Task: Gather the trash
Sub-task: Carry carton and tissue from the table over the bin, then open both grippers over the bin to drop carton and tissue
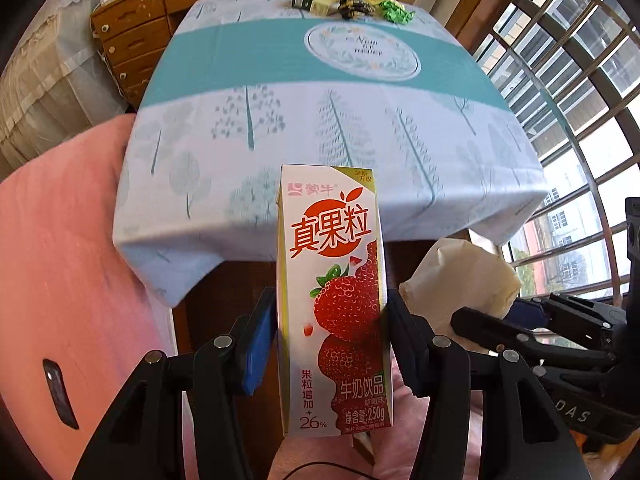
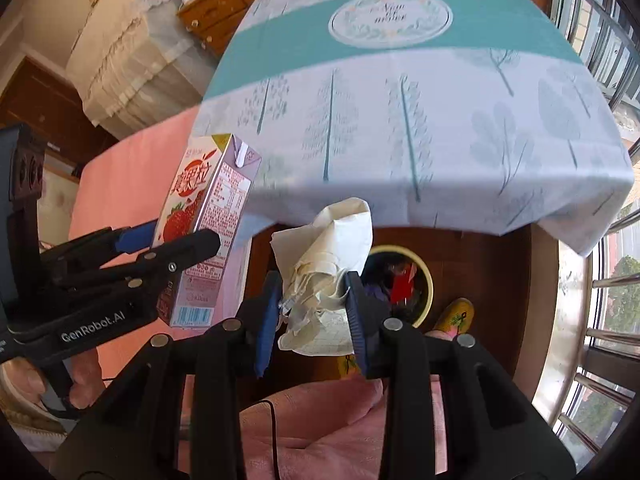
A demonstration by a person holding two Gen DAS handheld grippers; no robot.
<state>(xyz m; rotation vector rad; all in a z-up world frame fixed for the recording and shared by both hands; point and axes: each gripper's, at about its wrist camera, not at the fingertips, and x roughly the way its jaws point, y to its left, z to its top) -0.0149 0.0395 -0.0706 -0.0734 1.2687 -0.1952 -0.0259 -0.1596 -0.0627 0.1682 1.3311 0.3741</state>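
Note:
My left gripper (image 1: 330, 336) is shut on a strawberry milk carton (image 1: 334, 292), which stands upright between its pads in front of the table's near edge. From the right wrist view the same carton (image 2: 204, 216) shows at the left, clamped by the left gripper (image 2: 176, 240). A crumpled cream paper wad (image 2: 326, 268) is pinched between the blue pads of my right gripper (image 2: 314, 312), which is shut on it. The wad (image 1: 460, 276) also shows at the right of the left wrist view. Below the wad sits a yellow-rimmed trash bin (image 2: 428, 280) on the floor, holding red and dark scraps.
A table with a teal and white tree-print cloth (image 1: 320, 120) fills the far side; wrappers and a small box (image 1: 348, 4) lie at its far edge. A pink bed cover (image 1: 60, 260) is at the left, barred windows (image 1: 580, 100) at the right, wooden drawers (image 1: 132, 36) behind.

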